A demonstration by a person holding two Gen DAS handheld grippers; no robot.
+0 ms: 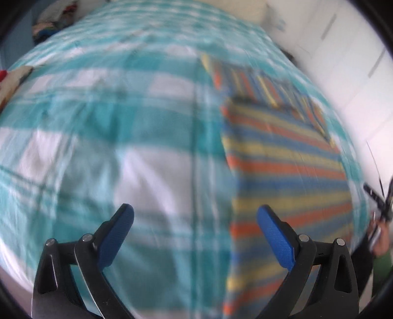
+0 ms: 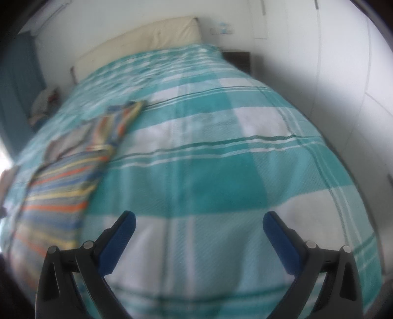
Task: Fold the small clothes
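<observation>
A small striped garment (image 1: 285, 157) in orange, yellow and blue lies flat on the teal-and-white checked bedspread (image 1: 137, 137). In the left wrist view it is right of centre, and my left gripper (image 1: 195, 216) hangs open and empty above the bedspread, its right finger over the garment's left edge. In the right wrist view the garment (image 2: 63, 181) lies at the left, one part folded over near its far end. My right gripper (image 2: 199, 222) is open and empty above bare bedspread (image 2: 221, 152), to the right of the garment. Both views are blurred.
A cream headboard (image 2: 147, 39) and white wall stand beyond the bed. A dark bedside table (image 2: 237, 60) sits at the far right corner. A heap of clothes (image 1: 52, 20) lies at the far left. White cupboard doors (image 1: 343, 61) run along the right.
</observation>
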